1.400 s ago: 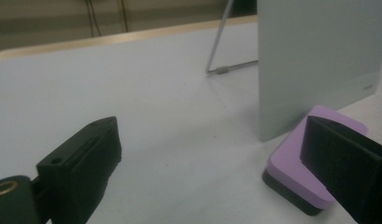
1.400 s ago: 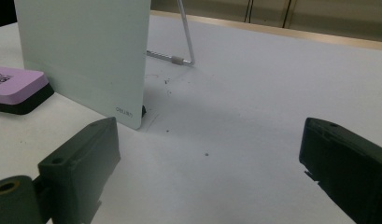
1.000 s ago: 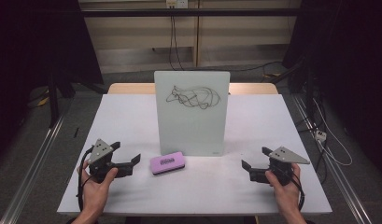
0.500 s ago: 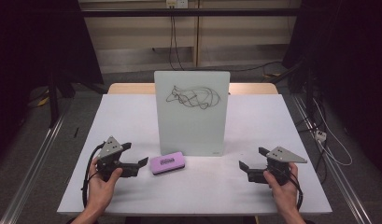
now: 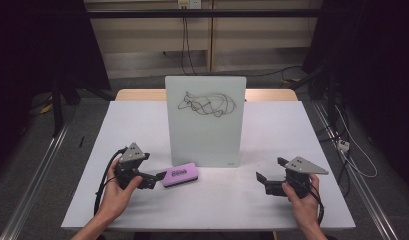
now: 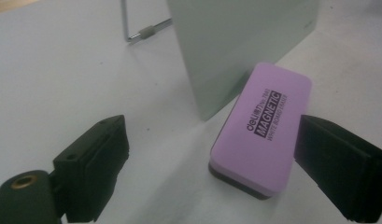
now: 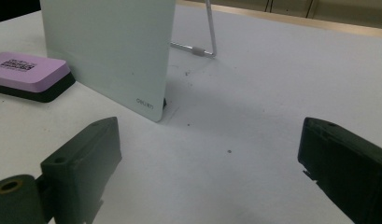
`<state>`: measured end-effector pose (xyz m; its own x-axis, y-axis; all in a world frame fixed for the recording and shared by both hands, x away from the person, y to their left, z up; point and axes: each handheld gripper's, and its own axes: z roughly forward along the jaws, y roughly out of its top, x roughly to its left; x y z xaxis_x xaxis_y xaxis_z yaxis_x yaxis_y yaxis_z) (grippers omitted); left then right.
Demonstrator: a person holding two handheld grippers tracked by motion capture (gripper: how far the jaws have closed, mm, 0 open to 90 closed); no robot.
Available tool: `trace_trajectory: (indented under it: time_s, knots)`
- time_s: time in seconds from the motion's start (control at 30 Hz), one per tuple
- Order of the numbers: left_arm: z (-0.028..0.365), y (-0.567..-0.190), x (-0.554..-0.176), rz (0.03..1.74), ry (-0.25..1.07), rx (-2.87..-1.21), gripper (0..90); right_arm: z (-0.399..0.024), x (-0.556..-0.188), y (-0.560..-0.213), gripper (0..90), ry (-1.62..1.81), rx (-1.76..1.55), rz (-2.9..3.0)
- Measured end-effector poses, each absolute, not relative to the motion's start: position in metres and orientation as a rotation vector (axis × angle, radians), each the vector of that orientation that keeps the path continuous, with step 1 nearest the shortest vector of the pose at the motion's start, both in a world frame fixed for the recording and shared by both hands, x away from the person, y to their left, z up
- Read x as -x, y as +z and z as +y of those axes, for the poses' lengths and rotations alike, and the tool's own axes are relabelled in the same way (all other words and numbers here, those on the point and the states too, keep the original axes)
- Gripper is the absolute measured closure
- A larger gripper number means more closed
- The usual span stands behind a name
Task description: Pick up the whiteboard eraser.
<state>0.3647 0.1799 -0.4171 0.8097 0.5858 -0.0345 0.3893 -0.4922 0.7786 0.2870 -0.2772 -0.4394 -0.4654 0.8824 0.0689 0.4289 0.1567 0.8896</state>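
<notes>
Between open left fingers: eraser.

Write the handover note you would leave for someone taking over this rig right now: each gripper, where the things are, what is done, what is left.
Left gripper: jaws have just been opening, now wide and empty, with the near end of the purple magnetic whiteboard eraser between them, pads not pressing.
Right gripper: open, empty, resting at the table's right.
Whiteboard: upright on its wire stand mid-table, black scribble near its top.
Done: left gripper brought up to the eraser.
Left: probably grip the eraser, lift it and wipe off the scribble.
</notes>
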Motion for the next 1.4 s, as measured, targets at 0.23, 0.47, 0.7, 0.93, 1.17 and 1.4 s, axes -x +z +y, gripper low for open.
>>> trace_trajectory:
  time_s: [0.23,0.47,0.7,0.93,1.17,1.4]
  knots:
    - [0.160,-0.412,-0.363,0.580,0.255,-2.188,6.5,-0.276,-0.288,-0.438,6.2,1.258,-1.243,1.973]
    - [0.143,-0.407,-0.368,0.517,0.230,-2.236,8.0,-0.273,-0.289,-0.439,6.2,1.259,-1.229,1.991]
    - [0.132,-0.406,-0.374,0.480,0.215,-2.313,10.8,-0.273,-0.289,-0.439,6.5,1.272,-1.225,2.008]
    - [0.121,-0.411,-0.382,0.440,0.133,-2.377,12.4,-0.273,-0.290,-0.440,6.5,1.269,-1.229,2.019]
    - [0.114,-0.421,-0.386,0.433,0.111,-2.425,16.3,-0.272,-0.290,-0.441,6.5,1.271,-1.230,2.030]
    - [0.112,-0.426,-0.389,0.421,0.104,-2.449,22.6,-0.272,-0.290,-0.441,6.5,1.272,-1.231,2.031]
